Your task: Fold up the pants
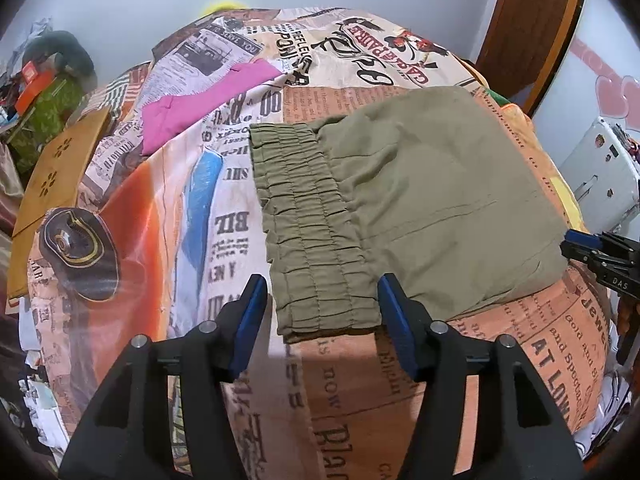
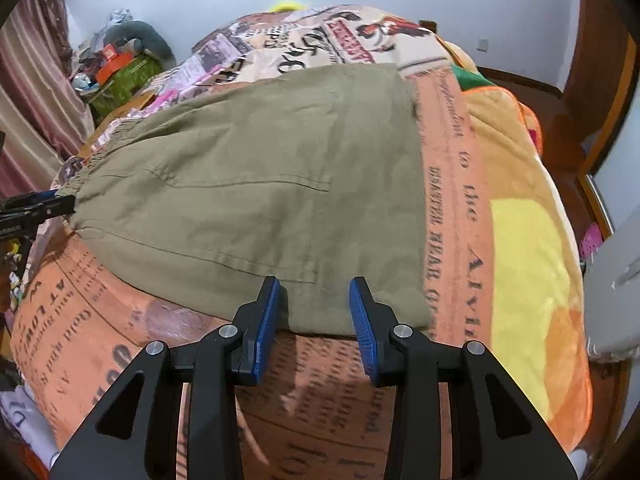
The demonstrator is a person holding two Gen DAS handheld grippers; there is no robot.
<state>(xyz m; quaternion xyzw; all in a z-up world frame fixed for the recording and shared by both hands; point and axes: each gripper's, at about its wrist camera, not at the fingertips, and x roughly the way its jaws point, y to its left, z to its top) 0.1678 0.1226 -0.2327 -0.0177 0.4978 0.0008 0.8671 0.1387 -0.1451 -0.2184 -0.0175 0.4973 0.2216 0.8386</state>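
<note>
The olive pants [image 1: 420,200] lie folded flat on the bed [image 1: 540,340], near its front edge. The left gripper [image 1: 322,300] straddles the waistband corner, jaws apart; the right gripper [image 2: 318,304] likewise at the opposite corner. Next likely calls for clamping both corners and folding away.

The far end of the olive pants [image 1: 420,184] is blurring in the right wrist view, so its edge cannot be read there, and the layers under the top fold are lying hidden in both views. The left tool [image 1: 320,316] is covering the bedspread [image 1: 344,400] behind its black arms, while the right tool [image 1: 600,252] is showing only its tip at the left wrist view's edge, its jaws too cut off to judge. The clutter [image 2: 116,68] by the wall is staying too small to identify.
</note>
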